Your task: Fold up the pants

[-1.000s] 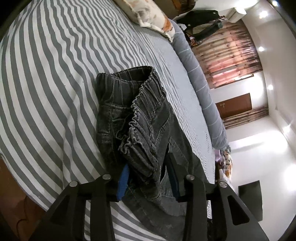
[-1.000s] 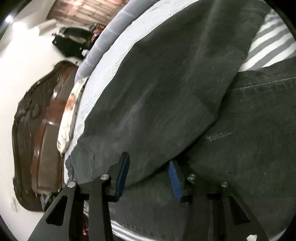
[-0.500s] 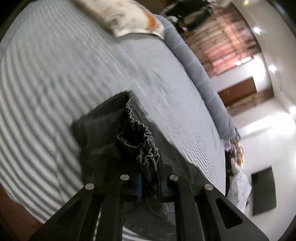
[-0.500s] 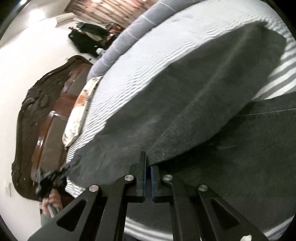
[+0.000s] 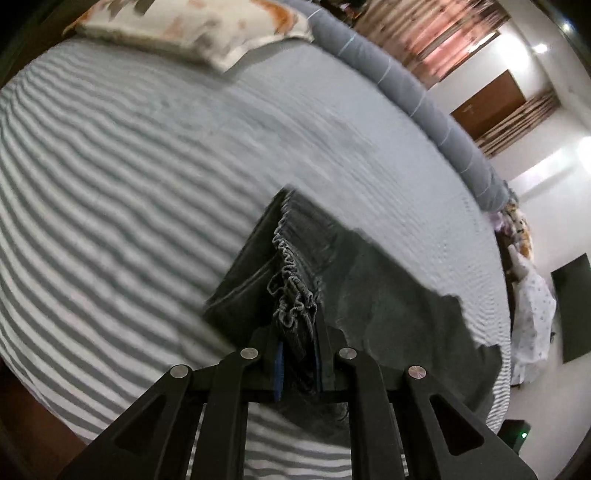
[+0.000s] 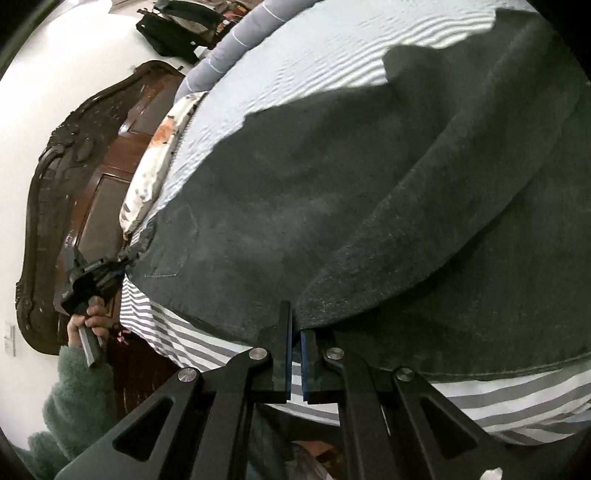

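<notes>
Both grippers have closed since a second ago, when their blue pads stood apart around the cloth, and the dark pants (image 5: 369,295) now lie stretched out across the bed rather than bunched in a heap. They rest on the grey-and-white striped bedspread (image 5: 110,221), near its front edge, with the gathered elastic waistband (image 5: 291,280) at one end. The left gripper (image 5: 299,354) pinches that waistband, its jaws pressed in on the crumpled fabric. At the other end the right gripper (image 6: 294,332) has its jaws nearly together, clamped on the edge of a fold of the pants (image 6: 369,203), where one layer lies over another. Seen from there, the left gripper (image 6: 94,282) shows far along the pants, held in the person's left hand (image 6: 92,321) with a fuzzy green sleeve. Beyond the pants lie a floral pillow (image 5: 192,26) and a long grey bolster (image 5: 406,88), against the carved dark wooden headboard (image 6: 66,184).
</notes>
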{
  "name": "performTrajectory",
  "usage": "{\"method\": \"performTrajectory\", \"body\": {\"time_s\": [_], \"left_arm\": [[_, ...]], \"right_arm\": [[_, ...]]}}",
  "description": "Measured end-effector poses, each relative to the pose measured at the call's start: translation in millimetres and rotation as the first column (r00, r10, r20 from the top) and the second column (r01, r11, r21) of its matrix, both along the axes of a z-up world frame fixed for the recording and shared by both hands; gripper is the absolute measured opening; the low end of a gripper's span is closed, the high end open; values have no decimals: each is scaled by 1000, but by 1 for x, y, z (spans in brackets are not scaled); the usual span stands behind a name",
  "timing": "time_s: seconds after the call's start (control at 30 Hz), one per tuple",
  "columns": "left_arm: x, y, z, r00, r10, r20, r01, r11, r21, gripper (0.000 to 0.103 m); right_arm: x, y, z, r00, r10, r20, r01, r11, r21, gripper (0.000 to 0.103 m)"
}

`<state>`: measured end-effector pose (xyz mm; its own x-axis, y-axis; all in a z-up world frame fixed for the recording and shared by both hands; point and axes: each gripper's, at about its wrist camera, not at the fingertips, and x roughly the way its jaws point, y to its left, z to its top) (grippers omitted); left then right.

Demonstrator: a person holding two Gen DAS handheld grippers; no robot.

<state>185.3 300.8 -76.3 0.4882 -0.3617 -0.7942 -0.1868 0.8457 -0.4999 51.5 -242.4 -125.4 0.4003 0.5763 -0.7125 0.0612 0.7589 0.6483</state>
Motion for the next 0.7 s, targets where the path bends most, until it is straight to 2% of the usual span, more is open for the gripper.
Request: {"method": "performTrajectory", "body": {"time_s": [0.2,0.33,0.47,0.6,0.7], "left_arm": [[-7,2,-24,1000,12,-18,-11,1000,20,12],[-10,-2,-23,1000,12,-6,-12,999,48,16],[-14,-7,-17,999,29,16,-30,997,75,19],[-28,-11,-2,998,41,47,-45,994,99,27],[-47,-20,14,996,38,81,-49,990,134,41]], "right_arm": [[6,10,0,1000,29,6,-29,998,-56,4],[8,12,-8,999,35,-11,-36,997,-66,5],[9,8,-11,1000,15,-25,-15,999,-38,9],[7,-2,-8,1000,-5,-9,5,1000,-17,21],[6,-16,-5,999,-38,6,38,999,-2,23]]}}
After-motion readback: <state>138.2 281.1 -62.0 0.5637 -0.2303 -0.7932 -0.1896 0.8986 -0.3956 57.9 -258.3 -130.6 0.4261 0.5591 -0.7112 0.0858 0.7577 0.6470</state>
